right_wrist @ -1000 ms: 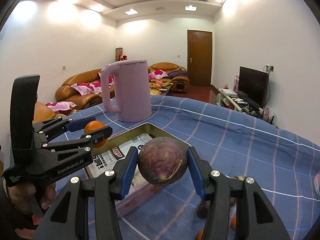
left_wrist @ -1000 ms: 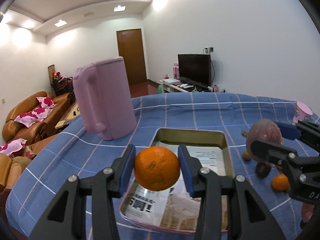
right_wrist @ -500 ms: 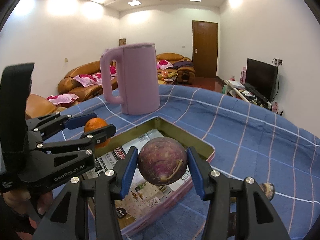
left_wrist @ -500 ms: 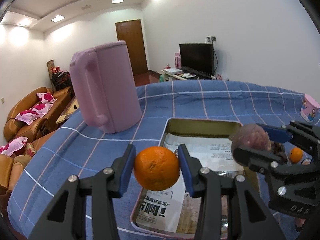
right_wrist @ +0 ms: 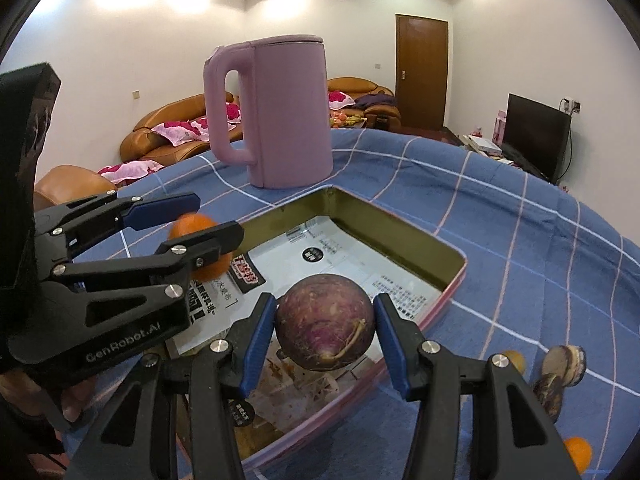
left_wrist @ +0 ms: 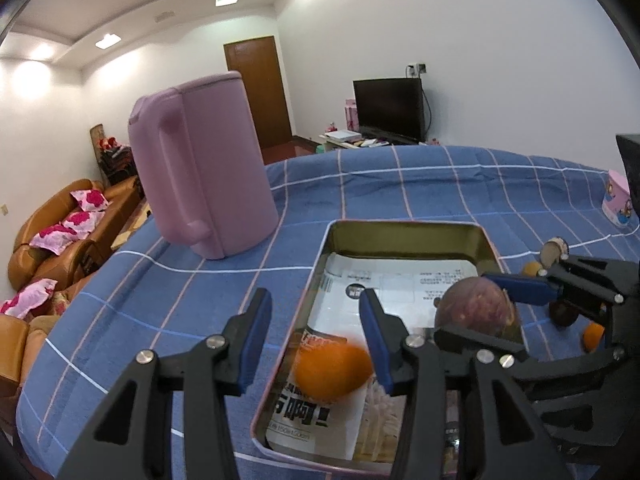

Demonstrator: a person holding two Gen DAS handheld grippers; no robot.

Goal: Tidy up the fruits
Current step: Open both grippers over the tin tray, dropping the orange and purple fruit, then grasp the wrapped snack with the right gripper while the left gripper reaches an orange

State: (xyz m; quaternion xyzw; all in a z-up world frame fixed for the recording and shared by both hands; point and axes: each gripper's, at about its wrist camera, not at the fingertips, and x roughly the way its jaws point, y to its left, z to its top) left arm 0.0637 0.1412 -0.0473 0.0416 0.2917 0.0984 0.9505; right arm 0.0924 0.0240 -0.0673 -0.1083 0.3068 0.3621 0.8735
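My left gripper [left_wrist: 316,334] is open; the orange [left_wrist: 332,372] is blurred just below its fingertips, over the near end of the metal tray [left_wrist: 404,228]. In the right wrist view the orange [right_wrist: 194,226] shows between the left gripper's fingers [right_wrist: 208,224]. My right gripper [right_wrist: 326,334] is shut on a round purple fruit [right_wrist: 326,322] and holds it above the tray [right_wrist: 452,268]. The purple fruit also shows in the left wrist view [left_wrist: 476,310]. The tray is lined with printed paper.
A tall pink kettle [left_wrist: 200,164] stands on the blue checked cloth behind the tray's left side. Small oranges [left_wrist: 594,336] and dark fruits [right_wrist: 556,372] lie on the cloth right of the tray. A pink cup [left_wrist: 618,204] sits far right.
My left gripper has opened and let go of the orange, which now drops toward the tray. Both grippers have moved forward over the tray; the right one still holds the purple fruit.
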